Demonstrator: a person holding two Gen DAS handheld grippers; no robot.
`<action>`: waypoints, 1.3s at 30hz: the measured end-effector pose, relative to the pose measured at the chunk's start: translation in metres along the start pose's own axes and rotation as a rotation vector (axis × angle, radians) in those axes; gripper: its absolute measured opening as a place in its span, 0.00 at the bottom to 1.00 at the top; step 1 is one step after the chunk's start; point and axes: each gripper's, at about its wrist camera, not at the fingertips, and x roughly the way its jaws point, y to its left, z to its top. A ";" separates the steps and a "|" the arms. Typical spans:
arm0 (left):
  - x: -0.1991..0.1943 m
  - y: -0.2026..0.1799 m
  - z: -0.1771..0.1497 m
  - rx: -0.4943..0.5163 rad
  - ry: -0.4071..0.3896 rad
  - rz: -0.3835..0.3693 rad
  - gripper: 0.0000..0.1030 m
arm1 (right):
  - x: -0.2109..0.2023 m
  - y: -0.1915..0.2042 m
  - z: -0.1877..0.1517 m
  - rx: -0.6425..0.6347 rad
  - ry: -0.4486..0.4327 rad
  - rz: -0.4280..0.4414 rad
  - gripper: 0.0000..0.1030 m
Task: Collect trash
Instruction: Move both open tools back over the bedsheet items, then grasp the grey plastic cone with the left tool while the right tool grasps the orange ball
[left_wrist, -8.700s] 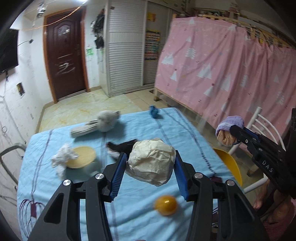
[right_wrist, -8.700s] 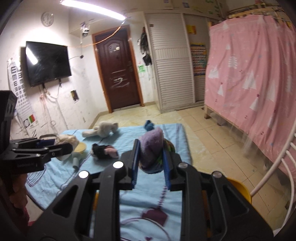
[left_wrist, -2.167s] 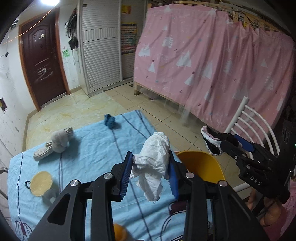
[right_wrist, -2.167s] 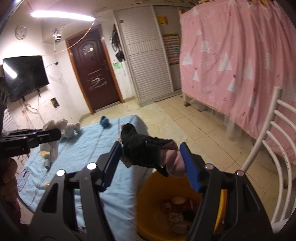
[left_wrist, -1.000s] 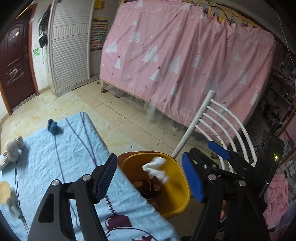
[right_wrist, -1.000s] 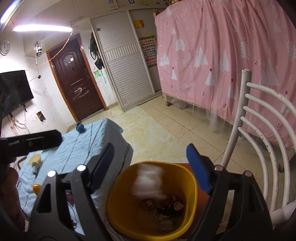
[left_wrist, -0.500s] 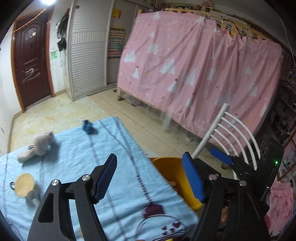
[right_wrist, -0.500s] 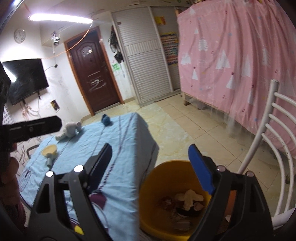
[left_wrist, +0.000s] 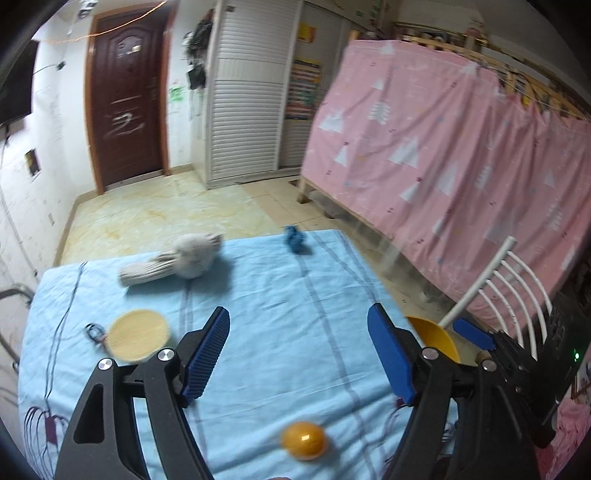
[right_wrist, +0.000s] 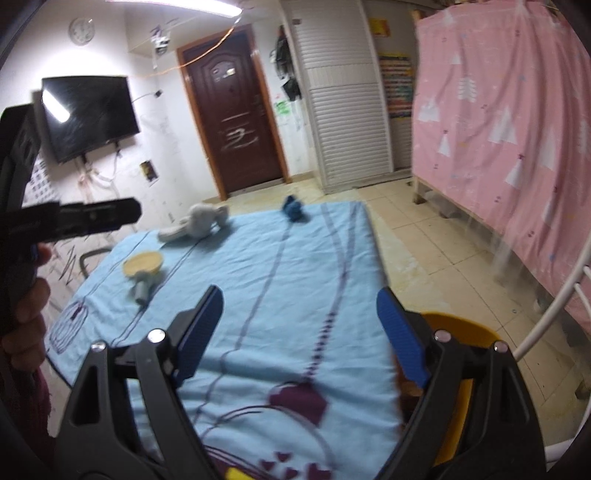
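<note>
While both claws hang over it, the table (left_wrist: 280, 295), under a light blue cloth, fills the middle of each view. A pink curtain (left_wrist: 461, 147) runs along its right side, and a white chair (left_wrist: 495, 280) stands near the table's right corner. The yellow bin (right_wrist: 458, 332) sits on the floor just beside that corner, mostly hidden behind the right claw's fingers; what lies inside cannot be made out.

The left claw (left_wrist: 299, 350) has its jaws opening, released, with nothing between the blue pads (left_wrist: 207, 354), only bare cloth. The right claw (right_wrist: 299, 332) is spread wide and empty as well, pointing across the table toward the door (right_wrist: 236, 125).

On the cloth, a grey-white plush toy (left_wrist: 177, 262) lies toward the far edge, well apart from the claws. A round tan disc (left_wrist: 137, 334) on a pale stem sits near the left edge, just beside the left claw's left finger in the left view, with a small dark ring (left_wrist: 94, 330) next to it. A blue crumpled piece (left_wrist: 295, 240) rests at the far right corner. An orange ball (left_wrist: 304, 439) lies near the near edge, below the left claw's open jaws.
</note>
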 end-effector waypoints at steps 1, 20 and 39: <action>-0.001 0.005 -0.002 -0.006 0.003 0.008 0.67 | 0.003 0.007 -0.001 -0.011 0.009 0.011 0.79; 0.026 0.075 -0.038 -0.137 0.176 0.252 0.67 | 0.027 0.082 -0.029 -0.168 0.110 0.160 0.79; 0.079 0.094 -0.043 -0.206 0.277 0.361 0.60 | 0.044 0.098 -0.047 -0.247 0.170 0.214 0.64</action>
